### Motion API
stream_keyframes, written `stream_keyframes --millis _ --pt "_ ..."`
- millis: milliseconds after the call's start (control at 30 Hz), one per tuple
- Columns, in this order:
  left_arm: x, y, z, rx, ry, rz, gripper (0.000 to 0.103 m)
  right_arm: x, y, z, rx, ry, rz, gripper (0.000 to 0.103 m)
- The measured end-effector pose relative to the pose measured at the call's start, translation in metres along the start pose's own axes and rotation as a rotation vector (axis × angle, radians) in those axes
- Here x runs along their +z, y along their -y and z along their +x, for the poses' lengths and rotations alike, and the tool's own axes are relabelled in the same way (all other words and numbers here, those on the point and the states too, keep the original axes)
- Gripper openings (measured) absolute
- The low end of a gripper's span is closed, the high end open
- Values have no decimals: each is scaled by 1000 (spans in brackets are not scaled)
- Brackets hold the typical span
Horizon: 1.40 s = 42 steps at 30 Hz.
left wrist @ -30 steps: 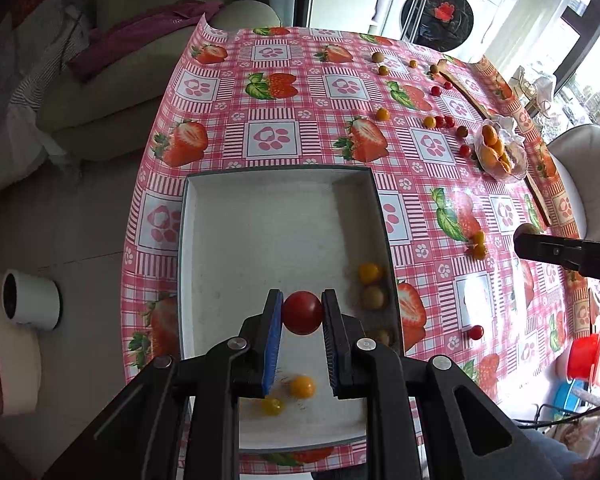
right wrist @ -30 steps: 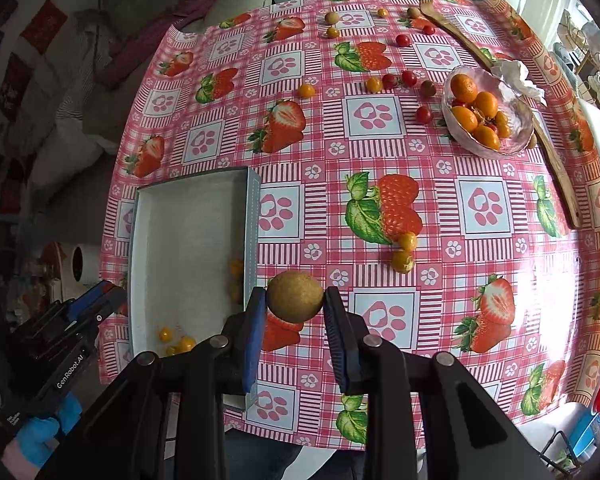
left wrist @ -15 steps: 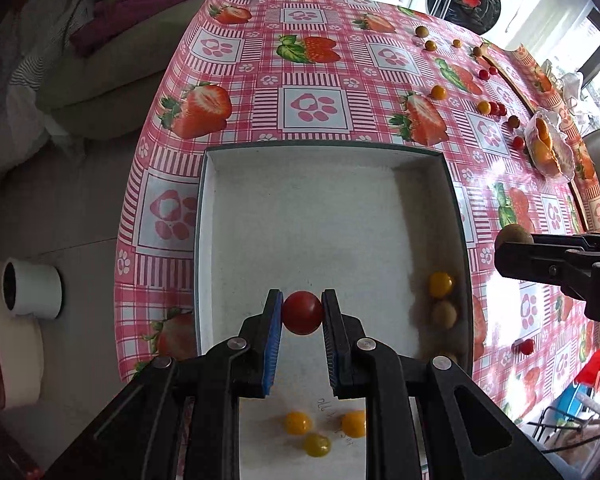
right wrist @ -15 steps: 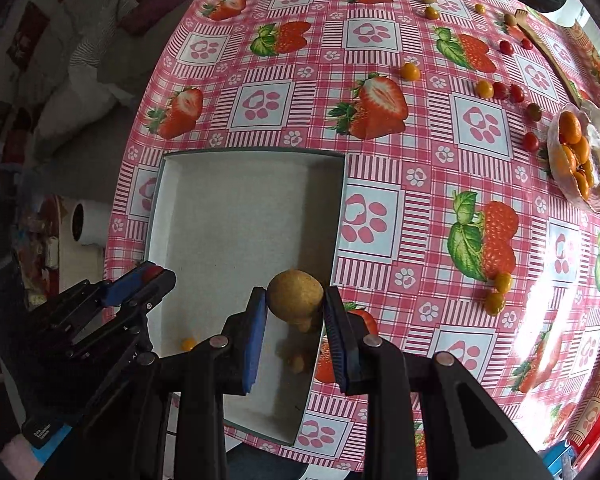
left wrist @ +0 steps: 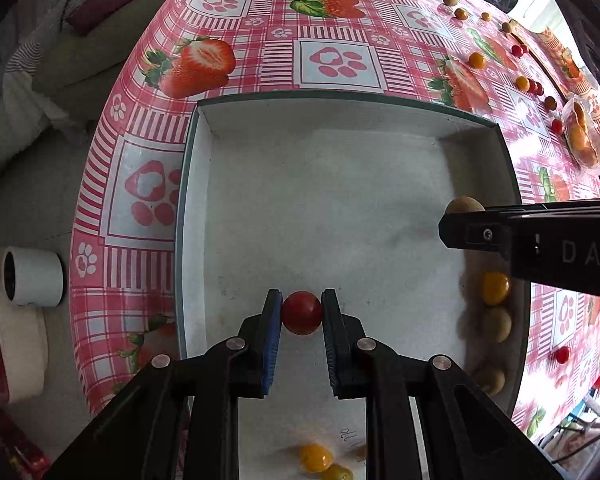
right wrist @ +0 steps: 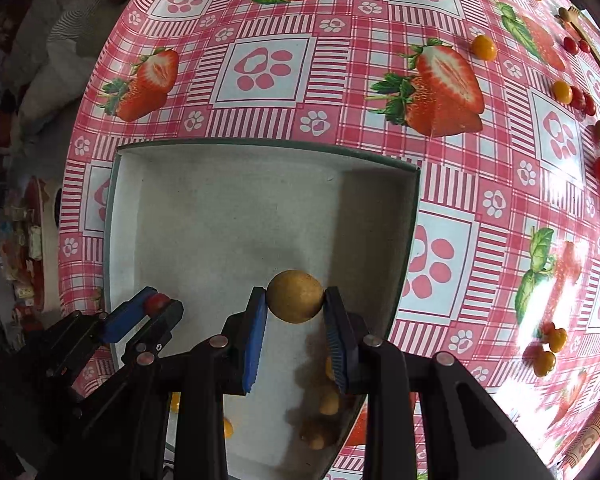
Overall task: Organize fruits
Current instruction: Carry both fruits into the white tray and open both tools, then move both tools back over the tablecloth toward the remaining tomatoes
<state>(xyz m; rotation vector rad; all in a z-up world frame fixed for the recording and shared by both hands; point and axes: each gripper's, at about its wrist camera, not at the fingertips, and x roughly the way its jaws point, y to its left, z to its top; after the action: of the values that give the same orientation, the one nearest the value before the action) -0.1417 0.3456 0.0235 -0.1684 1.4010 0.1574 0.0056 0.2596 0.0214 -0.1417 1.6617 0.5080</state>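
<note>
In the left wrist view the right gripper (left wrist: pixel 460 222) is cut off at the right edge, and of its brown fruit (left wrist: pixel 463 205) only the top shows. Small fruits low in the white tray (right wrist: pixel 236 216) are half hidden behind the fingers. The left gripper (left wrist: pixel 301 314) clamps a red tomato (left wrist: pixel 301 312) between its pads, above the tray floor. The right gripper grasps the brown fruit at frame centre, over the tray's right part.
</note>
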Motion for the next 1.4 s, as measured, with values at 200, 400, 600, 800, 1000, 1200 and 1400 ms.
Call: stream_keyframes --millis 200,400,600,800,1000,1200,1400 --pt "-3 4 6 10 -1 29 21 2 -1 15 -18 -6 2 32" --pt "-3 4 5 17 -10 34 22 7 -8 15 -15 -7 -14 38" --pt "-4 8 -9 44 27 53 87 1 1 -12 38 35 2 67" --pt "-2 20 -26 46 41 90 87 -19 17 -45 76 94 29 78" --pt "-9 45 -40 32 60 150 87 -61 73 -66 32 117 120 78" --pt "-11 87 -49 4 71 235 87 -116 141 -69 -41 100 258 78" --pt "-12 132 -53 -28 78 299 87 -164 189 -65 -79 71 383 78"
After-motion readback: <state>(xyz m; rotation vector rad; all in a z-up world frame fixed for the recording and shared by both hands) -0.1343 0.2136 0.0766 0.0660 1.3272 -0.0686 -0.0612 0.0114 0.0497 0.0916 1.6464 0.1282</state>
